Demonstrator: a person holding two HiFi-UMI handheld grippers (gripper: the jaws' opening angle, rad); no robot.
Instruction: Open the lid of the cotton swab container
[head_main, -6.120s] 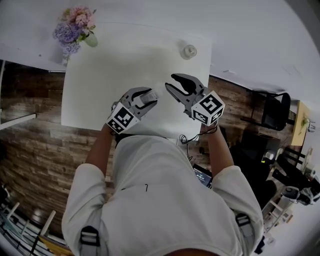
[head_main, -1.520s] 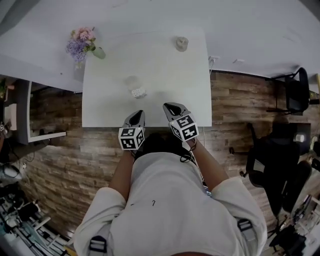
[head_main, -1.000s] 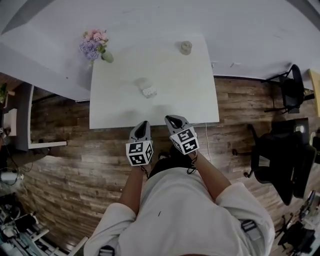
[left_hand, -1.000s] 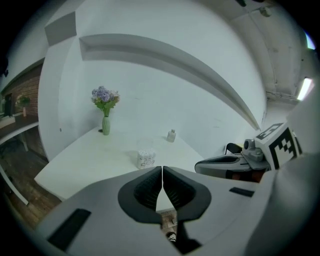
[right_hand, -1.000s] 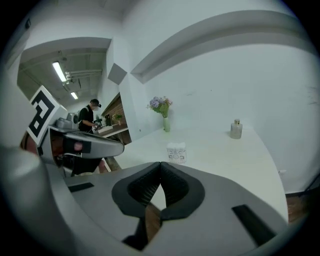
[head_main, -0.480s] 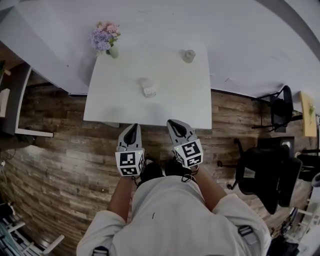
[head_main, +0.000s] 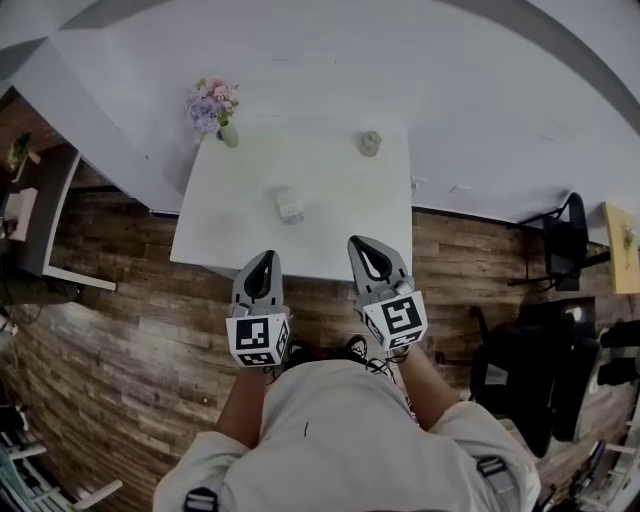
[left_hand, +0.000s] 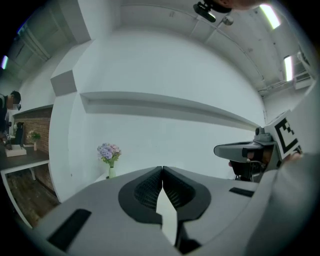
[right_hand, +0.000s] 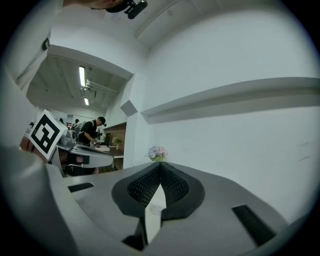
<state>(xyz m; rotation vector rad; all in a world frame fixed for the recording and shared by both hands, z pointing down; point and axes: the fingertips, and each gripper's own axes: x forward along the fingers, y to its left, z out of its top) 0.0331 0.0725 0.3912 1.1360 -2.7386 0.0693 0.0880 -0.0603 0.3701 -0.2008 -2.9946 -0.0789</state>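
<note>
The swab box sits near the middle of the flat white table. It is too small to see inside. A vase with pink and purple flowers stands at a far corner. A small round pot is by the far edge. The left gripper and right gripper are both closed tight on nothing, well apart from the box.

I hold my left hand-held gripper and right hand-held gripper side by side over the wooden floor, just short of the white counter. Both have their jaws together. On the counter stand the cotton swab container, a flower vase and a small round container.
</note>
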